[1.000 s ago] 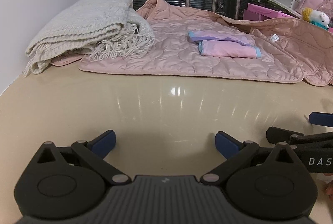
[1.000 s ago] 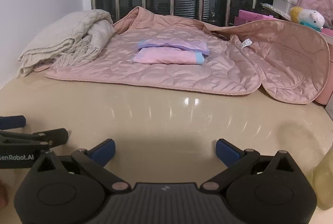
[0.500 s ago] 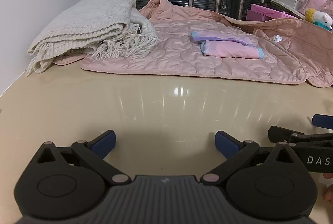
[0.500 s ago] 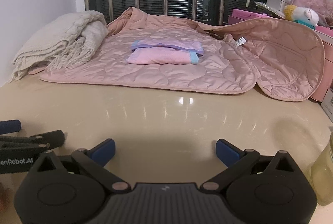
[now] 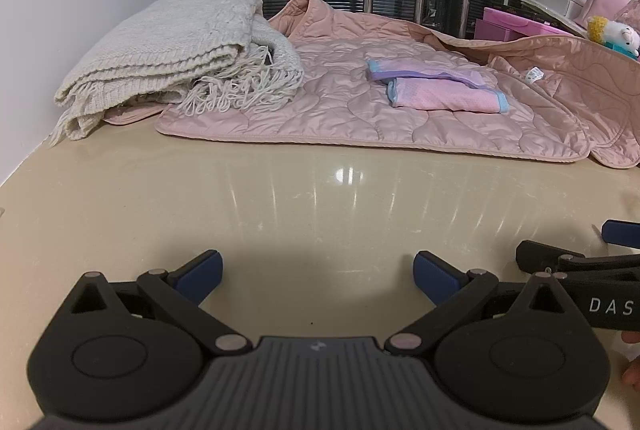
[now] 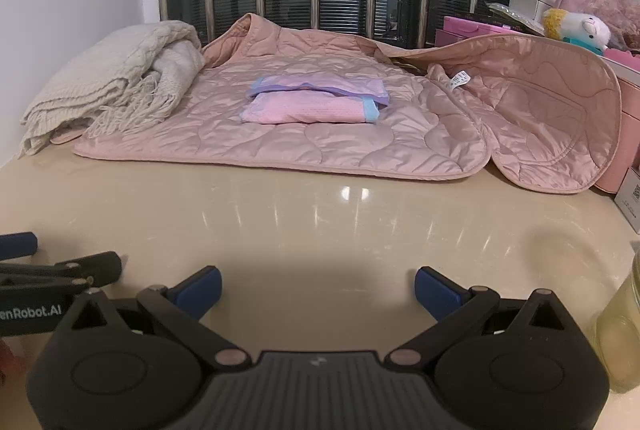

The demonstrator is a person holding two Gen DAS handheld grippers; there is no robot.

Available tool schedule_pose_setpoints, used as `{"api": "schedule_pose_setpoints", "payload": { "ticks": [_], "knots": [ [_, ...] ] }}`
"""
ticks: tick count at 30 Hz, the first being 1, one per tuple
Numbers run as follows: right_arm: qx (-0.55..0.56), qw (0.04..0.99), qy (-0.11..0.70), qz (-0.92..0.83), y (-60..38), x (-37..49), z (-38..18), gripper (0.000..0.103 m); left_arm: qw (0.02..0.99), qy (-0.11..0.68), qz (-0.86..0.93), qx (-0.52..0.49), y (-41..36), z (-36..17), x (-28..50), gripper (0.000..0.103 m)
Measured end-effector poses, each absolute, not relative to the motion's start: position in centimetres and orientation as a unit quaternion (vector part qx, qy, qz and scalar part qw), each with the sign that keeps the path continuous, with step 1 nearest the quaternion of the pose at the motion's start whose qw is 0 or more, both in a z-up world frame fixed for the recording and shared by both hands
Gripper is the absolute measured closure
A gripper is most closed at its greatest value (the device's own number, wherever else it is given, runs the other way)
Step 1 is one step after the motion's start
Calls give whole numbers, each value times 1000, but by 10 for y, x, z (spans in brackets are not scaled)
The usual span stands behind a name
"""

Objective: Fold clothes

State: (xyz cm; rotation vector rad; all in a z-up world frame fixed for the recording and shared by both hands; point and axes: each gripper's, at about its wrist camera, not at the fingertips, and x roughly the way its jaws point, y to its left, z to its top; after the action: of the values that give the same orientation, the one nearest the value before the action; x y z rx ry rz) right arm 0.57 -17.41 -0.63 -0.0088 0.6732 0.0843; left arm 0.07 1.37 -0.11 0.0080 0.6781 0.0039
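my left gripper [image 5: 316, 270] is spread wide and grasps nothing; my right gripper [image 6: 318, 284] is likewise spread and empty. both hover low over the bare beige countertop [image 5: 320, 198], on the near side of the pink quilted jacket [image 6: 320, 126], well apart from it. the jacket lies spread flat, with one panel curled up on its right side. a small folded pink garment [image 6: 308, 110] sits on top of the jacket at its middle, with a folded lavender piece [image 6: 320, 88] just behind it, touching. a cream knitted blanket [image 5: 172, 58] is heaped on the jacket's left edge, its fringe overlapping the quilted fabric. a plush toy [image 6: 576, 26] and pink boxes [image 6: 476, 30] stand behind the jacket's right side; a yellowish jar [image 6: 620, 330] stands near my right gripper, on the jacket's near side. risks, as i judge them: lifting the jacket hem would tip the two folded pieces and undo them; the blanket's weight on the left edge could drag or skew any fold; the slick quilted fabric may slip from my pads; a wide right-hand sweep could strike the jar.
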Motion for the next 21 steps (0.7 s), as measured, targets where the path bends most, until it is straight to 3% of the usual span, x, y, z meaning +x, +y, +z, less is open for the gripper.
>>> {"api": "schedule_pose_setpoints", "payload": {
  "ticks": [21],
  "knots": [
    [-3, 943, 331, 38, -173, 6, -6, 0, 943, 333, 2, 4, 14, -1, 1, 1]
  ]
}}
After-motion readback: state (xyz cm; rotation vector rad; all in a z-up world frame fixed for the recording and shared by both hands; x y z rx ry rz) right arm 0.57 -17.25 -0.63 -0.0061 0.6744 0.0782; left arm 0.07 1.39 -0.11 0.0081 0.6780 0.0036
